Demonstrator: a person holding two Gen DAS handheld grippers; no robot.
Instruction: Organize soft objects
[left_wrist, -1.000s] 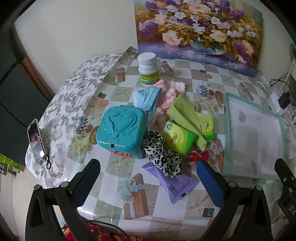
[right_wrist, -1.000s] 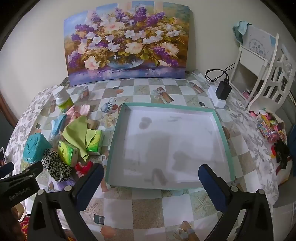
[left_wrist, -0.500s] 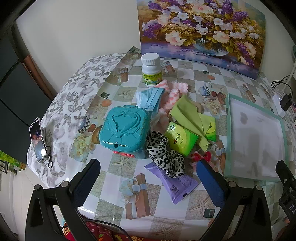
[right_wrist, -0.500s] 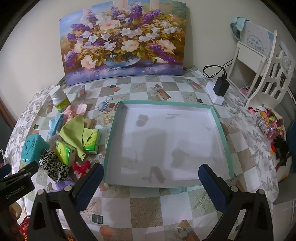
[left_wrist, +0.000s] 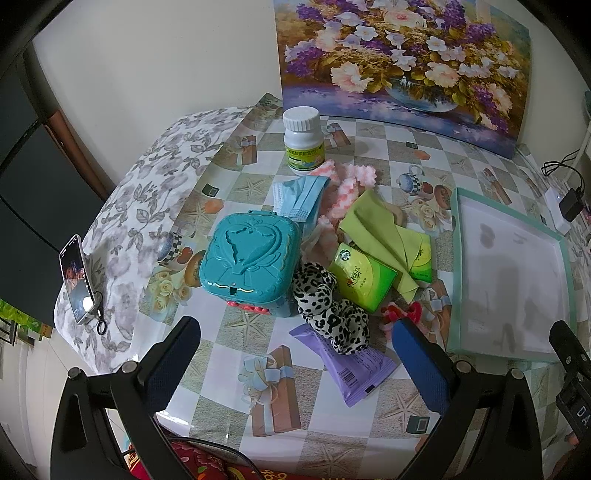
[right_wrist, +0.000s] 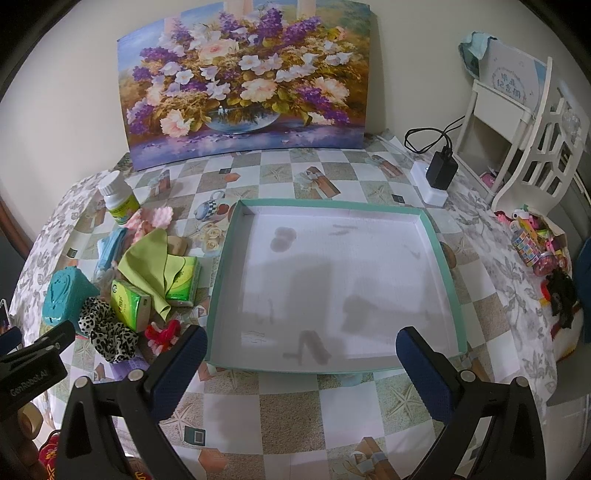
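A pile of soft things lies left of an empty teal-rimmed white tray (right_wrist: 441, 266), also seen in the left wrist view (left_wrist: 455, 236). The pile holds a leopard scrunchie (left_wrist: 328, 310), green tissue packs (left_wrist: 360, 275), a lime cloth (left_wrist: 376, 229), a purple pack (left_wrist: 351, 363), a blue face mask (left_wrist: 301, 197), a pink fluffy cloth (left_wrist: 347, 181) and a red hair tie (left_wrist: 400, 312). My left gripper (left_wrist: 295, 339) is open above the table's near edge, just short of the scrunchie. My right gripper (right_wrist: 301, 350) is open over the tray's near edge.
A hard teal box (left_wrist: 251, 262) stands against the pile's left side. A white pill bottle (left_wrist: 303, 142) stands behind it. A flower painting (right_wrist: 243, 81) leans on the wall. A charger (right_wrist: 437, 173) and white rack (right_wrist: 524, 122) are at the right. A phone (left_wrist: 75, 275) stands at the left edge.
Both grippers have moved slightly forward and closer to the table, so the pile and tray appear larger. Nothing on the table has moved and both stay open.
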